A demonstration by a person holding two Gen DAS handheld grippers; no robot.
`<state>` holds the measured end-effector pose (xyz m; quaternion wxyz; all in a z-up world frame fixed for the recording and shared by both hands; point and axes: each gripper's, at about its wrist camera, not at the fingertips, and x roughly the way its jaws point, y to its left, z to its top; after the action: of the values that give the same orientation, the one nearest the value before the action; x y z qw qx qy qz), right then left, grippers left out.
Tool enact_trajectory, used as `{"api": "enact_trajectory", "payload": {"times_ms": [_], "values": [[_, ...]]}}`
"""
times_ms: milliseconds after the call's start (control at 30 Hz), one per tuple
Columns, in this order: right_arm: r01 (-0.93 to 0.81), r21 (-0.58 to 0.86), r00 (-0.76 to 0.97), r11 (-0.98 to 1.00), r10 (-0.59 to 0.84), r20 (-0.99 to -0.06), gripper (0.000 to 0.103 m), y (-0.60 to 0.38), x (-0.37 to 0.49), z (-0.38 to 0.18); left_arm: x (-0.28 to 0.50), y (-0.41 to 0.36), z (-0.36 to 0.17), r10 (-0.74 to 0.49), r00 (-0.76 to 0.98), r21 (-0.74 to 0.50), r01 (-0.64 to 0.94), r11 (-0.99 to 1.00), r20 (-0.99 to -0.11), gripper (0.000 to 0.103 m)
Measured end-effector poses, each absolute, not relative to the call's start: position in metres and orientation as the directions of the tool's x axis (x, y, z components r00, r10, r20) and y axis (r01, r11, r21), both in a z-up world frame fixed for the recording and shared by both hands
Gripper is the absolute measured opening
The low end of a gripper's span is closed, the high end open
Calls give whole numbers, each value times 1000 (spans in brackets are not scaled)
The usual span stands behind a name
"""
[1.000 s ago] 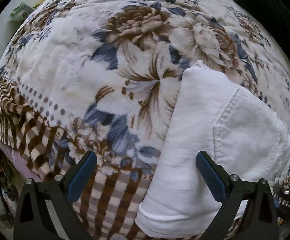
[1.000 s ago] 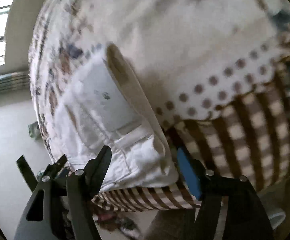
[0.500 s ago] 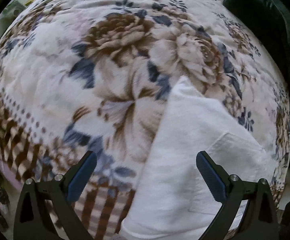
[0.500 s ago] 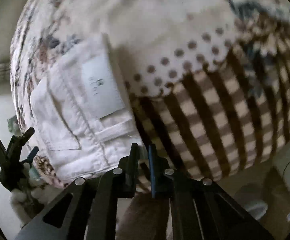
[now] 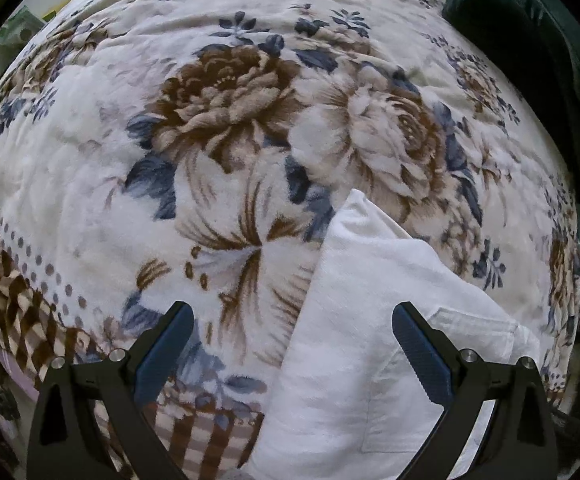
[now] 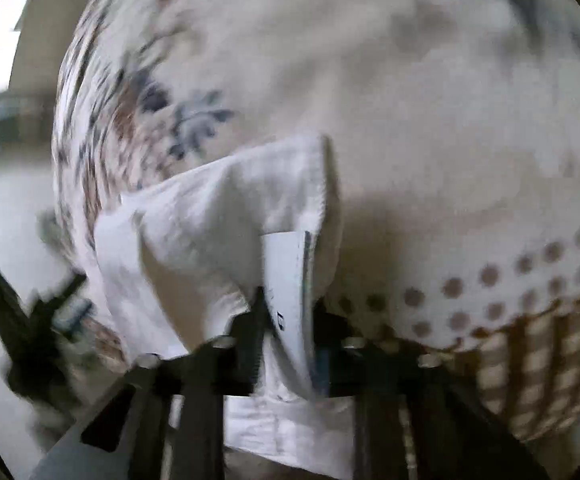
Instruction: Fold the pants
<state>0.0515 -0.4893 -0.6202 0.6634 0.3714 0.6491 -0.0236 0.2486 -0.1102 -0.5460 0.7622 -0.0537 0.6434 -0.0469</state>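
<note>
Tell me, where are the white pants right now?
The white pants lie folded on the flowered blanket near its checked edge, at the lower right of the left wrist view. In the right wrist view, the right gripper pinches their waistband.

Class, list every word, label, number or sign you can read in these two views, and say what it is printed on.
None can be read.
White tag on the white pants, pinched in the right gripper: dark marks, too blurred to read.
Floral blanket: pattern only, no text.
</note>
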Motion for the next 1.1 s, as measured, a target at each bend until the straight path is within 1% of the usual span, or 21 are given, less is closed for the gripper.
{"api": "enact_trajectory", "payload": {"times_ms": [100, 167, 200, 267, 333, 400, 433, 467, 500, 633, 767, 800, 833, 867, 900, 933, 967, 1000, 1067, 1100], "values": [[523, 416, 234, 744, 344, -909, 13, -500, 46, -579, 254, -111, -546, -167, 161, -167, 13, 986, -973, 102], [540, 346, 235, 767, 258, -937, 14, -518, 40, -571, 258, -115, -549, -188, 159, -188, 14, 982, -969, 102], [590, 332, 217, 736, 251, -943, 14, -533, 34, -583, 261, -118, -552, -200, 150, -200, 16, 980, -968, 102], [620, 358, 180, 698, 318, -931, 16, -541, 33, -606, 269, -127, -558, -230, 135, -229, 23, 973, -964, 102], [619, 369, 159, 694, 350, -923, 21, -543, 36, -617, 278, -139, -567, -266, 105, -263, 40, 964, -958, 102], [598, 349, 124, 721, 347, -930, 25, -536, 46, -623, 290, -153, -582, -294, 71, -291, 49, 955, -953, 101], [596, 339, 116, 728, 339, -933, 25, -531, 50, -626, 294, -158, -588, -302, 62, -299, 54, 953, -951, 94], [602, 336, 119, 724, 335, -935, 25, -532, 50, -627, 299, -162, -594, -316, 60, -313, 62, 948, -947, 55], [607, 338, 124, 719, 335, -934, 25, -532, 48, -629, 306, -165, -604, -376, 39, -374, 55, 926, -926, 30], [614, 333, 138, 715, 318, -938, 25, -529, 50, -632, 318, -153, -619, -417, 10, -417, -26, 908, -909, 27], [611, 338, 141, 716, 321, -936, 25, -534, 48, -631, 325, -118, -634, -523, 24, -515, -212, 830, -852, 27], [611, 333, 135, 718, 321, -938, 25, -534, 49, -632, 326, -117, -627, -525, 39, -520, -213, 827, -850, 27], [615, 328, 124, 717, 323, -938, 28, -536, 50, -633, 325, -118, -619, -525, 49, -524, -195, 829, -850, 28], [614, 326, 118, 719, 324, -939, 37, -534, 50, -632, 323, -122, -606, -517, 56, -519, -161, 840, -854, 33], [610, 327, 117, 722, 326, -938, 41, -535, 50, -627, 318, -125, -594, -515, 62, -519, -128, 845, -855, 45], [609, 342, 130, 715, 335, -933, 52, -537, 46, -620, 311, -128, -582, -521, 66, -525, -102, 845, -851, 57], [612, 360, 148, 704, 346, -927, 66, -540, 40, -613, 304, -130, -574, -528, 66, -532, -86, 842, -847, 85], [622, 394, 186, 677, 361, -914, 69, -544, 31, -602, 291, -132, -561, -535, 65, -539, -65, 840, -842, 97], [658, 403, 207, 636, 362, -909, 71, -547, 12, -590, 267, -134, -550, -536, 52, -538, -41, 842, -843, 97], [702, 382, 193, 601, 356, -914, 71, -549, -3, -587, 259, -131, -549, -527, 42, -529, -38, 848, -849, 97]]}}
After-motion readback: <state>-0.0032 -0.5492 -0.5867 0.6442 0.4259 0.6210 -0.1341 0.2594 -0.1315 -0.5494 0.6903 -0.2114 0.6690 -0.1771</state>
